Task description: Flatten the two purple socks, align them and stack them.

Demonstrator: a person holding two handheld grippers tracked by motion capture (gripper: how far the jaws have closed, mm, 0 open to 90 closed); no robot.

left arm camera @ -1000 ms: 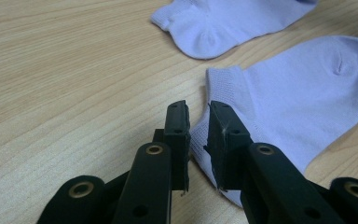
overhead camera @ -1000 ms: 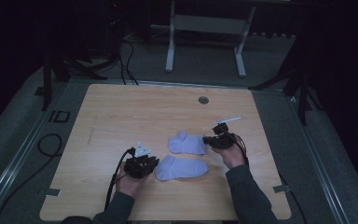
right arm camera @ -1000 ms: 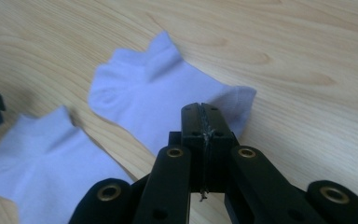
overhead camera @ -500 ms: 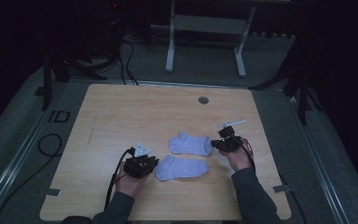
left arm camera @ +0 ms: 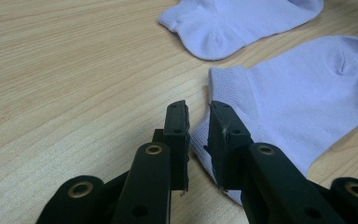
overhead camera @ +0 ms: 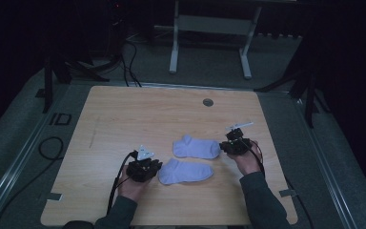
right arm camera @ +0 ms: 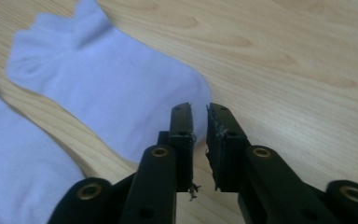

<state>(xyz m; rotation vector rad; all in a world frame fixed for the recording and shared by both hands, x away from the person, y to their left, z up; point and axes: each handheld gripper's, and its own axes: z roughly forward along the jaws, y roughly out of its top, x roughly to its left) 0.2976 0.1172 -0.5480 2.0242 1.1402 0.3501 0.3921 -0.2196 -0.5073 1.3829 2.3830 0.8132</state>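
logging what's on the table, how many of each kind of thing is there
socks: 2, far and near
hand-held grippers: 2, left and right
grommet in the table top: 1
total: 5

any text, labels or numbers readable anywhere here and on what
"ID": dark letters on the grey floor mat left of the table; this is the one readable marking.
No print can be seen on the two socks, nor on the left gripper or the right gripper.
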